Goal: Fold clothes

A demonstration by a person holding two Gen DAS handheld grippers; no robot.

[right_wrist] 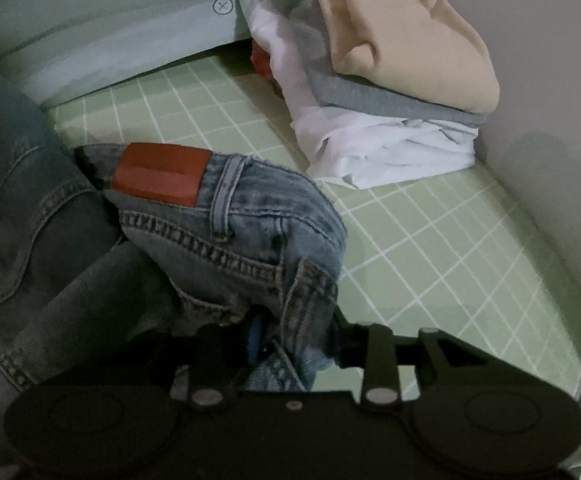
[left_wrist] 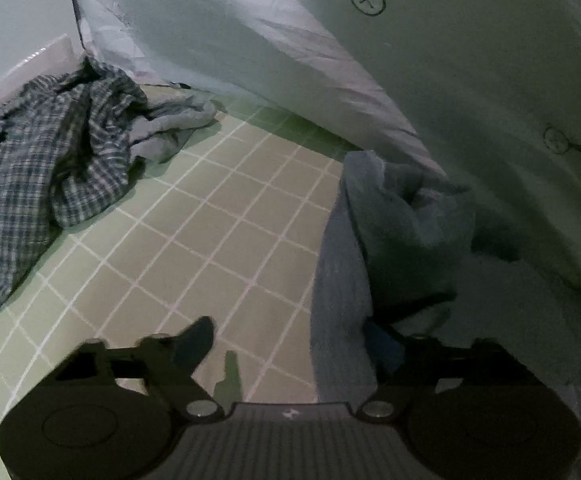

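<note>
Done: folded stack (right_wrist: 390, 80) at mat (right_wrist: 430, 240) corner. In hand: jeans (right_wrist: 230, 232), waistband clamped in my right gripper (right_wrist: 290, 344); left gripper (left_wrist: 290, 344) jaws apart, denim between. Left, I judge: plaid shirt (left_wrist: 42, 168), crumpled.

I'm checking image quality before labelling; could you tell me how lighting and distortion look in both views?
Left wrist view: dim, soft blur, grid mat lines bowed by the fisheye, dark vignette corners. Right wrist view: brighter on the folded pile, jeans sharp, lower left shadowed.
</note>
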